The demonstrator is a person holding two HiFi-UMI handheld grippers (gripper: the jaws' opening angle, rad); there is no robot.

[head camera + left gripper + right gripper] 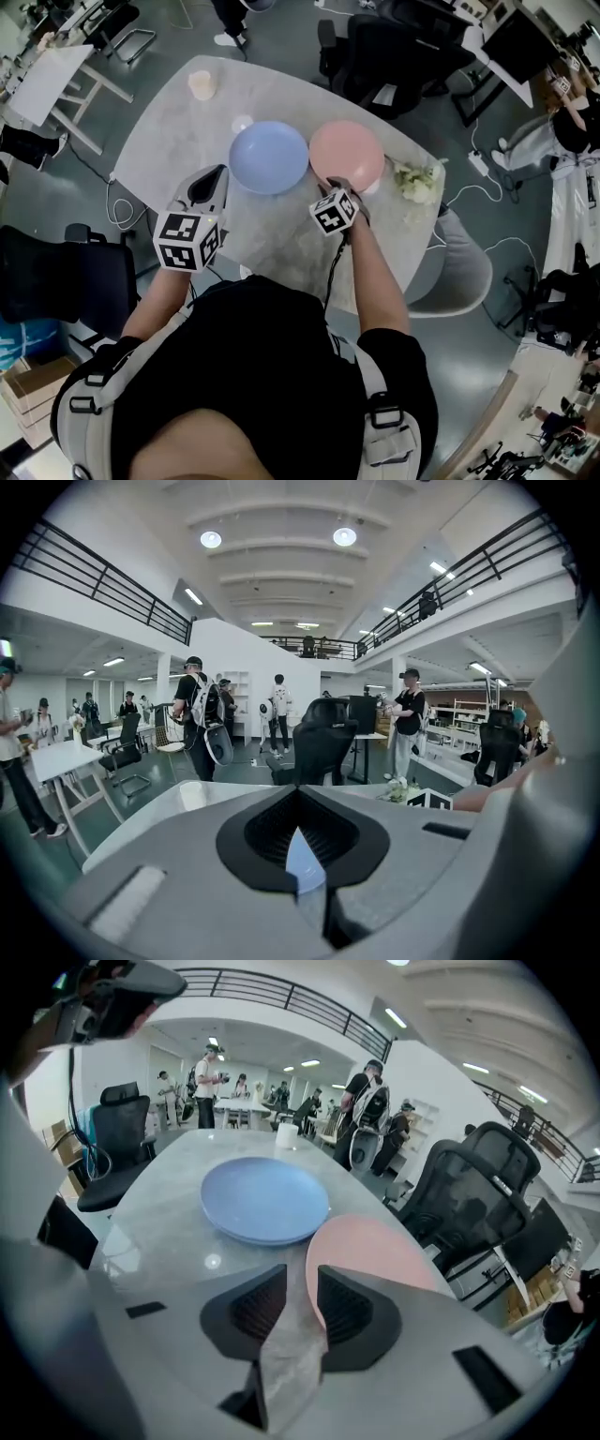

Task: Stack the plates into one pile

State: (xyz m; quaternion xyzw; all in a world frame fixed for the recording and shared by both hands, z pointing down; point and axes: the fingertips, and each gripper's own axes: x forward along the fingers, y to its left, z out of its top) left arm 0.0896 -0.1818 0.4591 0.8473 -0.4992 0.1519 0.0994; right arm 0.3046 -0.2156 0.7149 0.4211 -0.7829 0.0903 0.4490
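Your right gripper (302, 1283), jaws apart and gripping nothing, hovers at the near rim of the pink plate (375, 1246), right of the blue plate (264, 1199); it looks stiff and slick, so pinch that rim deeply.

I held the left gripper (217, 176) out on my left, aimed forward and only a little downward; in its own view its jaws were drawn together at the tips; the left marker cube (187, 242) faced up toward my head, and the left forearm (159, 295) ran back from it, bare and angled outward. The right gripper (339, 185) reached further ahead, tipped steeply down – its jaws stood apart, an open gap between the pads; the right marker cube (335, 211) sat above the right forearm (377, 277), which stretched nearly straight.
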